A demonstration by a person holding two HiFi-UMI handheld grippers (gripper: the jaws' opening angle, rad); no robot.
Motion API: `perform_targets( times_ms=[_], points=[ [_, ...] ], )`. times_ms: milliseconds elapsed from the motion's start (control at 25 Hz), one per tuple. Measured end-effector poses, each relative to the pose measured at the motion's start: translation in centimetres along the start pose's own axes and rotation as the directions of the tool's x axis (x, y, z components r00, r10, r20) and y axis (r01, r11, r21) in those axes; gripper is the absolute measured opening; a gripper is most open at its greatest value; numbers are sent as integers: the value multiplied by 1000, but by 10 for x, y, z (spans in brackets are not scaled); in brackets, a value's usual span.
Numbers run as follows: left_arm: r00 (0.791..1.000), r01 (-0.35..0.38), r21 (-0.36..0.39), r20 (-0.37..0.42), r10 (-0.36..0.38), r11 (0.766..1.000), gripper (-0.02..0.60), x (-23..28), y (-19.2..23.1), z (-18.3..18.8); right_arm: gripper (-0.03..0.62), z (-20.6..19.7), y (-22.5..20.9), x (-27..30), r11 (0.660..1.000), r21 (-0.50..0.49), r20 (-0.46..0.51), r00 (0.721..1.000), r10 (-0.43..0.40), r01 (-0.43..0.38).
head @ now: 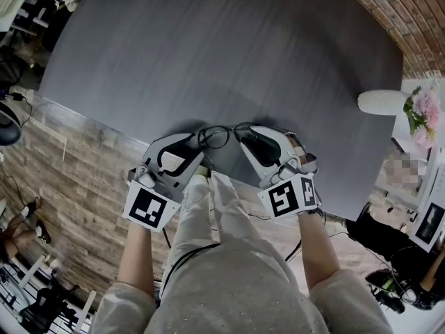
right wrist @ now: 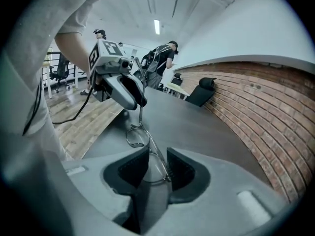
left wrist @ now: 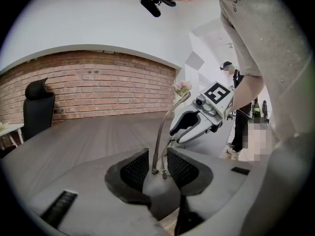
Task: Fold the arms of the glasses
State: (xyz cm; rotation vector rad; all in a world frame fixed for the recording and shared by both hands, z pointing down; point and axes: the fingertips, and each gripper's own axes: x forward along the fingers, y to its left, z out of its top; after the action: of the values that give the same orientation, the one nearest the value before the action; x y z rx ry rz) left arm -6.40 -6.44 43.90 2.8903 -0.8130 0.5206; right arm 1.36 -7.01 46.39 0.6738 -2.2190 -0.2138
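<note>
Two grippers meet at the near edge of the round grey table [head: 208, 54], and the glasses [head: 219, 136] hang between them, just inside that edge. From the head view I cannot tell whether the frame touches the tabletop or floats just above it.

My left gripper [head: 200, 153] comes in over the near edge from the left. Its pads are clenched on the thin metal of the glasses close to a hinge. In the left gripper view one slim arm [left wrist: 162, 132] rises from between those pads, and its curved tip points toward the far side of the table. That arm stands out from the frame rather than lying folded against it.

My right gripper [head: 242, 143] comes in over the same edge from the right, its nose tilted down at the tabletop. Its jaws are released and stand apart. One wire-rimmed lens [right wrist: 156, 163] lies in the gap between the pads, and I see no squeeze on it. The other lens [right wrist: 138, 136] lies beyond the right gripper's tips, directly below the left gripper.

A white vase [head: 381, 101] lies at the right-hand rim of the table, well apart from the glasses, with pink flowers [head: 425, 117] just past that rim. A brick wall [right wrist: 256, 112] curves round the far side of the table, and a black chair [left wrist: 37, 107] stands against it. Wood-plank floor [head: 76, 158] shows off the table's left edge, and several people [right wrist: 162, 58] stand beyond the table on that side.
</note>
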Motion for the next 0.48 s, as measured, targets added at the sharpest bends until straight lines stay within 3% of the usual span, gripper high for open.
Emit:
perform_targets(
  times_ms=[280,480],
  points=[
    [1000,6,16,19,-7,1000,49,-6,0,12,112,-11,-8,-10,992,118,-1,999,-41,41],
    [1000,-5,61,13,4,998,48,0,-2,17,110,-19,-8,-14,987,150,-14,999,-50,51]
  ],
)
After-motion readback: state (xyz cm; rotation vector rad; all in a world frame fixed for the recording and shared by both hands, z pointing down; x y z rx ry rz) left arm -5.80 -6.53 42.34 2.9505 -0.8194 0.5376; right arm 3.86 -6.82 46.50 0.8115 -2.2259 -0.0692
